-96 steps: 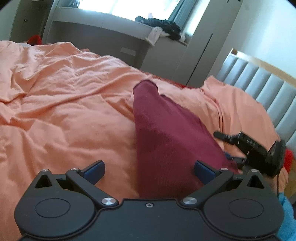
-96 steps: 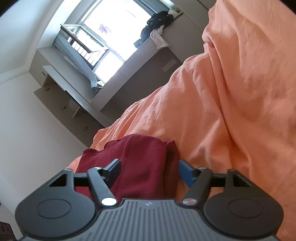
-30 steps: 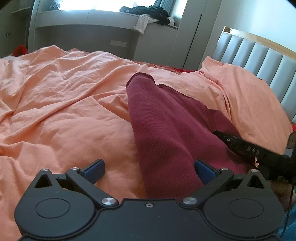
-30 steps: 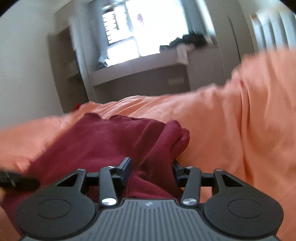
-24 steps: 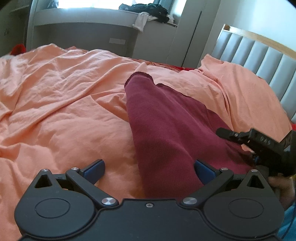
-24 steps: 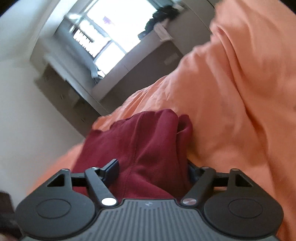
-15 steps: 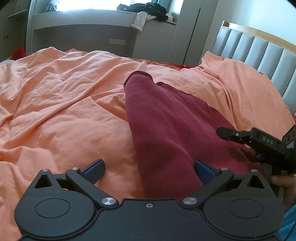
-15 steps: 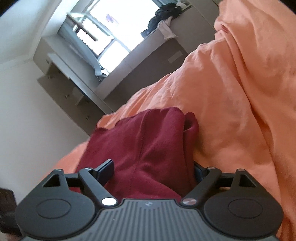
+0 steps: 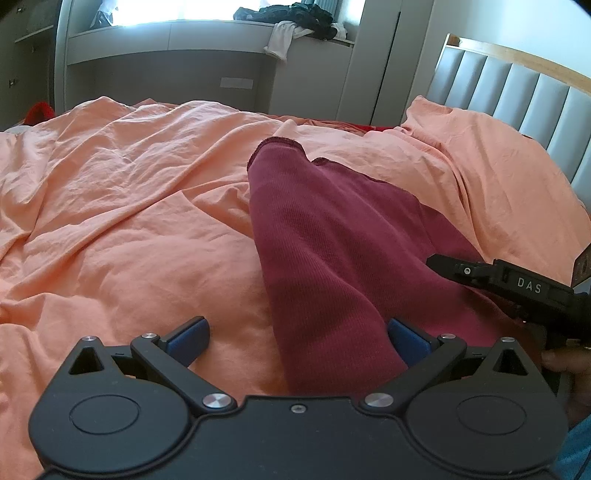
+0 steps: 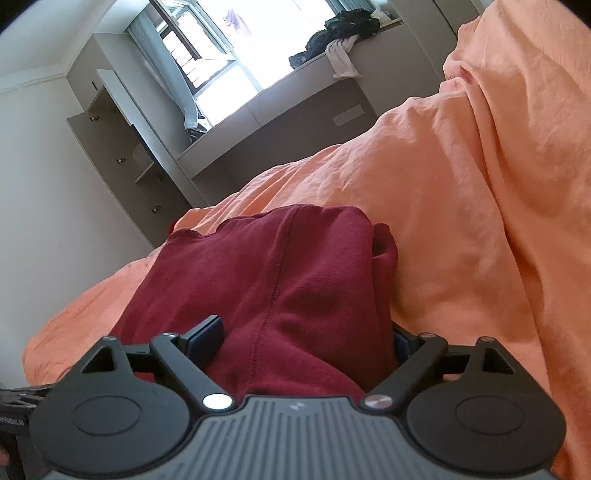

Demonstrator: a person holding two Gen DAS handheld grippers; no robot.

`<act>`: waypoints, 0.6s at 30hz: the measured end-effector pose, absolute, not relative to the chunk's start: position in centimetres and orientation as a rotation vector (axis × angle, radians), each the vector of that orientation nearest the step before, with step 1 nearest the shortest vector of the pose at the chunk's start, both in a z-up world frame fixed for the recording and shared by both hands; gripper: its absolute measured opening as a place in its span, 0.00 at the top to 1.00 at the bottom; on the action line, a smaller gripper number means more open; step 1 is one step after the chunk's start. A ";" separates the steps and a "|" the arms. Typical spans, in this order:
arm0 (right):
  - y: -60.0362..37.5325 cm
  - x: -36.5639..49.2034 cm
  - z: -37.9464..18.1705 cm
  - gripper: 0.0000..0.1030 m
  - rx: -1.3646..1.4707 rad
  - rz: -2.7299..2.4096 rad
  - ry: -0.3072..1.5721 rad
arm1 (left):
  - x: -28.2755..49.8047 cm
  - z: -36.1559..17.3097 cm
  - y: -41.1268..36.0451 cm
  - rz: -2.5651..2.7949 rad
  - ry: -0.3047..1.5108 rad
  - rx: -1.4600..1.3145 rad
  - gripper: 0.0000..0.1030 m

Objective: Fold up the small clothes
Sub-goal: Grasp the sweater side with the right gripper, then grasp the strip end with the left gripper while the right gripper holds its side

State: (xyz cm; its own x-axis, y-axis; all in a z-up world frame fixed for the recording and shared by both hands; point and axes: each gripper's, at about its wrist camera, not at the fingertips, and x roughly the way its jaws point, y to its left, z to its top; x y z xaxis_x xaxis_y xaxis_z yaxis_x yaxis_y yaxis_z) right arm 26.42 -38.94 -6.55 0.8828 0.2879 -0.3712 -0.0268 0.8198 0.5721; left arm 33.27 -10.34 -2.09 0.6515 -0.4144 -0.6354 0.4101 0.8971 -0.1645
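Observation:
A dark red knit garment lies on the orange bedcover, running away from me with its hem at the far end. My left gripper is open; the garment's near left edge lies between its blue pads. My right gripper is open, with a bunched fold of the same garment lying between its fingers. The right gripper also shows at the right edge of the left wrist view, low over the garment's right side.
An orange pillow lies against a grey padded headboard at the right. A grey window ledge with a pile of dark clothes stands behind the bed. Grey cupboards stand at the left.
My right gripper closed on the garment's fold a second ago, then opened wide and rolled to a tilt. My left gripper stayed open and barely moved.

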 end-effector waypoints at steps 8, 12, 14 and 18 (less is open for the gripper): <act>-38.9 26.1 -6.3 0.20 0.575 0.172 0.458 | 33.3 -2.0 -10.3 -0.470 0.726 -0.009 0.00; -38.9 25.8 -6.2 0.27 0.564 0.175 0.452 | 33.9 -1.8 -9.4 -0.508 0.745 -0.068 0.01; -39.0 25.9 -6.3 0.28 0.573 0.177 0.457 | 34.4 -1.8 -8.4 -0.520 0.754 -0.144 0.01; -39.2 26.0 -6.4 0.28 0.585 0.178 0.463 | 35.6 -2.0 -6.5 -0.510 0.770 -0.301 0.08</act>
